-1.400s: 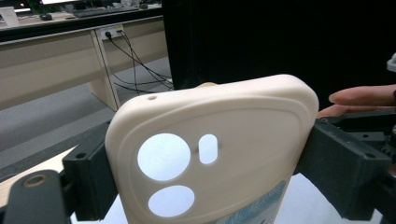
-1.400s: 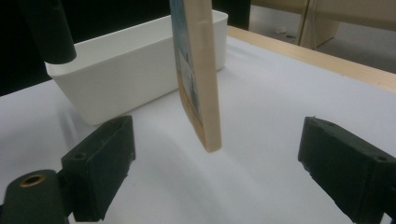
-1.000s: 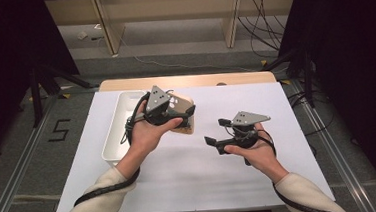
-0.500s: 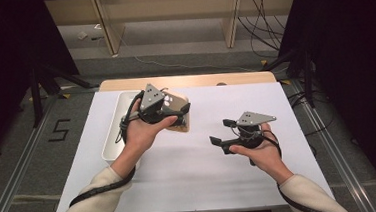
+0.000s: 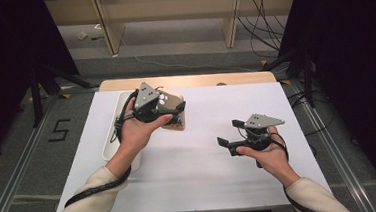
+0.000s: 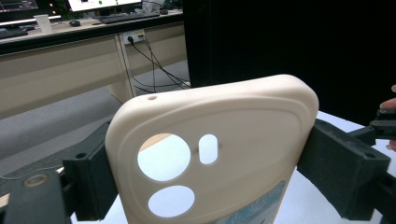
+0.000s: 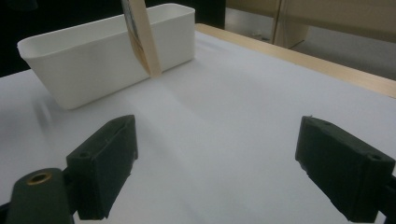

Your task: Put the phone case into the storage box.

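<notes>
Two grippers work over the white-covered bench (image 5: 205, 170). Nearest the person, the right gripper (image 5: 227, 142) hangs low above bare sheet, its jaws spread wide with nothing between them — they have just been opening a little further. Farther on, the left gripper (image 5: 179, 110) holds a cream phone case (image 6: 210, 154), its jaws set wide and pressed against the case's two long edges; the case is raised off the bench, camera holes toward the gripper's own lens, just beside the white tray (image 5: 112, 141). In the right gripper view the case (image 7: 142, 37) hangs tilted in front of the tray's (image 7: 93, 70) long wall.

The risk, as I judge it, lies in that edge grip — a soft, smooth shell can bow or slip out if the squeeze eases. If the case is bound for the tray, a tilted lowering could catch the rim and tip the light tray or drop the case outside it.
</notes>
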Demonstrator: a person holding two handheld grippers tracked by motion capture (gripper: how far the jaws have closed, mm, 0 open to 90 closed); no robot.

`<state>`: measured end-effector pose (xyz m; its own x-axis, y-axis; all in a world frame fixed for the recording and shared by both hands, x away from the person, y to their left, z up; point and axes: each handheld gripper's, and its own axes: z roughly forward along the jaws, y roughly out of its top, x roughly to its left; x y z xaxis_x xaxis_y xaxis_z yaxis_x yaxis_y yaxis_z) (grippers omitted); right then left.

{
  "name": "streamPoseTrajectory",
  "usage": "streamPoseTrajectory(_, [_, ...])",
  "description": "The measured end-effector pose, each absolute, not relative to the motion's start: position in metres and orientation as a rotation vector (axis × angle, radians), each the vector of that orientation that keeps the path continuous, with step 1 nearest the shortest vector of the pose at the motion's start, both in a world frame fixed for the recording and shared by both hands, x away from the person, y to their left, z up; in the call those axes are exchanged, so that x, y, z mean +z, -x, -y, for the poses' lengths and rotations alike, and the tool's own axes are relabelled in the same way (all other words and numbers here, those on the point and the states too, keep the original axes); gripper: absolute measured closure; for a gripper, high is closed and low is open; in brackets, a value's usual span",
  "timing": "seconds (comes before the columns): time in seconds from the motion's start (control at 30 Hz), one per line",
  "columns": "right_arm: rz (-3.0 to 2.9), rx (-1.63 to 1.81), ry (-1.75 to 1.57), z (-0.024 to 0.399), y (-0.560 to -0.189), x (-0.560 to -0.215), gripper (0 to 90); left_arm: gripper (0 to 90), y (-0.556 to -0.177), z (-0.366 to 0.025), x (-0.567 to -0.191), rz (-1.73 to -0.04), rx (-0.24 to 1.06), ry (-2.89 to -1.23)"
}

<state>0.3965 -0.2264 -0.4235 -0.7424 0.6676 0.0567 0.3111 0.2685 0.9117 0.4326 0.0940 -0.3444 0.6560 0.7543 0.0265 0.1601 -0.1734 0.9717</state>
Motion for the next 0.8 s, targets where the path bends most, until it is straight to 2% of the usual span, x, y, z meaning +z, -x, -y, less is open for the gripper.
streamPoseTrajectory(0.8, [-2.173,1.473,-0.918,0.242,-0.389,-0.424,11.9,13.1,-0.435,-0.110,-0.333,-0.767,0.662,-1.666])
